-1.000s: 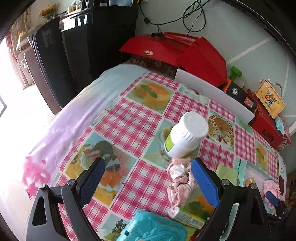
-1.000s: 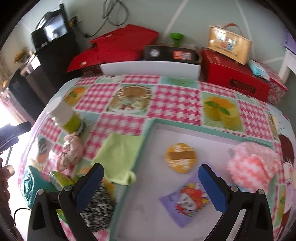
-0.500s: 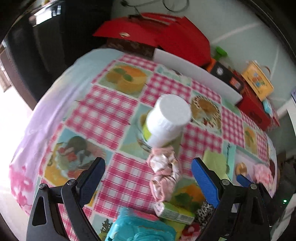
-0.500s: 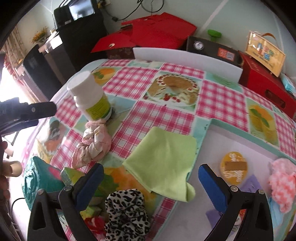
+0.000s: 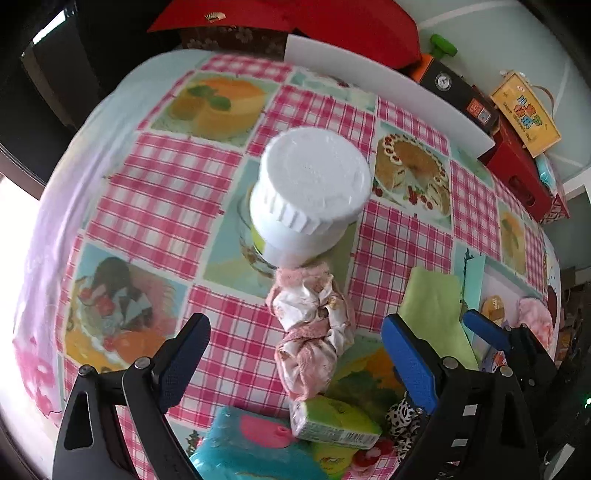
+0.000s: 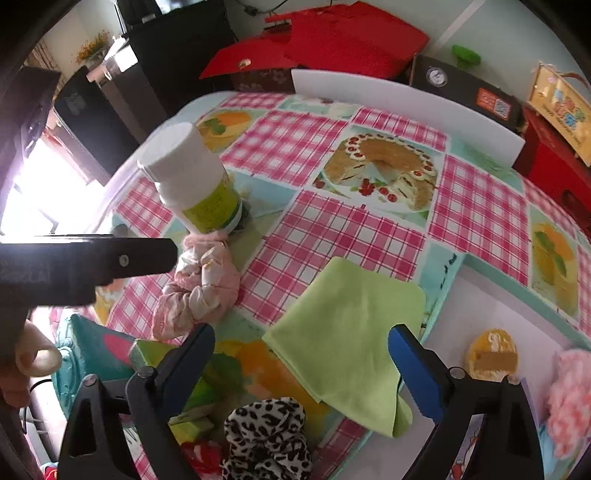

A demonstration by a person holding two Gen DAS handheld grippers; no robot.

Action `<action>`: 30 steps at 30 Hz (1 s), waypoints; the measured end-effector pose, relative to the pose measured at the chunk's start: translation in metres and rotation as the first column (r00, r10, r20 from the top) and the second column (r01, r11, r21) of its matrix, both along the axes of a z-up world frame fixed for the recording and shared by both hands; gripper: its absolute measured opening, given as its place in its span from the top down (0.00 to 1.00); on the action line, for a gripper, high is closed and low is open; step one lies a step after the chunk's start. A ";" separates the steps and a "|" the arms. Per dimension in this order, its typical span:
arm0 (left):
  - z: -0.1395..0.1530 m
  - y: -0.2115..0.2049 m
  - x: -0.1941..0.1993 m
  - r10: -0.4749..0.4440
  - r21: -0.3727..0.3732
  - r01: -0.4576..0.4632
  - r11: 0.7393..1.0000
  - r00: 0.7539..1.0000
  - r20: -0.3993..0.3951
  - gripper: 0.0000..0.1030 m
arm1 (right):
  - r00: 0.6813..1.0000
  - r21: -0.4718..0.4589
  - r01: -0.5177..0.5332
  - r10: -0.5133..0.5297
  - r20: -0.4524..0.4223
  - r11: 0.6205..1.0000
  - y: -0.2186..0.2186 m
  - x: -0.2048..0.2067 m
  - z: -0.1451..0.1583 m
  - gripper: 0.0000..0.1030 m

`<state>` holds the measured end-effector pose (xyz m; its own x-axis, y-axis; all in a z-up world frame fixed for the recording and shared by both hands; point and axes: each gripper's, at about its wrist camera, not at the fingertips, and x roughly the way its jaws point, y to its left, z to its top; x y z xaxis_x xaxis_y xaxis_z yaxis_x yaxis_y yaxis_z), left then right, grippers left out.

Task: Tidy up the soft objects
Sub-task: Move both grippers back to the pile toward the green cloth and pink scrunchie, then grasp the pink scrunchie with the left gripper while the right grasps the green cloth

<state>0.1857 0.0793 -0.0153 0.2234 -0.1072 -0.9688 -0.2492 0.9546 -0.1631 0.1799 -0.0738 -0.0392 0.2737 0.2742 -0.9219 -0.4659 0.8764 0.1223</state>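
A pink satin scrunchie (image 5: pixel 312 332) lies on the checked tablecloth against a white-capped jar (image 5: pixel 308 192). My left gripper (image 5: pixel 295 362) is open and hovers right over the scrunchie, which sits between its fingers. My right gripper (image 6: pixel 301 365) is open above a light green cloth (image 6: pixel 351 336), with a leopard-print scrunchie (image 6: pixel 266 439) just below it. The pink scrunchie also shows in the right wrist view (image 6: pixel 199 288), where the left gripper's arm (image 6: pixel 85 262) reaches in from the left. A pink fluffy item (image 6: pixel 569 398) lies on a white mat (image 6: pixel 480 314) at the right.
A teal pouch (image 5: pixel 255 450) and a green tissue pack (image 5: pixel 332 424) lie at the near edge. An orange round pad (image 6: pixel 491 354) lies on the white mat. Red boxes (image 5: pixel 332 22) and a white board (image 5: pixel 384 85) stand behind the table.
My left gripper has moved forward and down toward the jar and pink scrunchie. My right gripper has swung left from the white mat to over the green cloth.
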 end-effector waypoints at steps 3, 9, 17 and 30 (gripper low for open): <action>-0.008 -0.004 0.005 -0.008 0.014 0.009 1.000 1.000 -0.030 0.09 | 1.000 -0.027 -0.014 0.013 -0.021 1.000 0.003 0.003 -0.008 0.11; -0.023 -0.008 0.012 0.002 0.000 -0.002 1.000 0.997 -0.079 0.10 | 0.998 -0.051 -0.012 0.008 -0.066 0.999 0.003 0.012 -0.023 0.17; -0.042 -0.019 0.021 -0.016 0.015 0.018 1.000 0.991 -0.135 0.23 | 0.998 -0.090 -0.027 0.021 -0.065 0.996 0.004 0.015 -0.029 0.20; -0.057 -0.037 0.036 -0.051 0.020 0.055 0.998 0.985 -0.164 0.61 | 0.998 -0.072 0.055 -0.058 -0.036 0.996 -0.016 0.022 -0.024 0.67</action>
<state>0.2217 0.0424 -0.0719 0.0570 -0.0906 -0.9943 -0.2197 0.9703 -0.1010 0.2016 -0.0896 -0.0630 0.2513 0.1924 -0.9486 -0.4114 0.9083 0.0752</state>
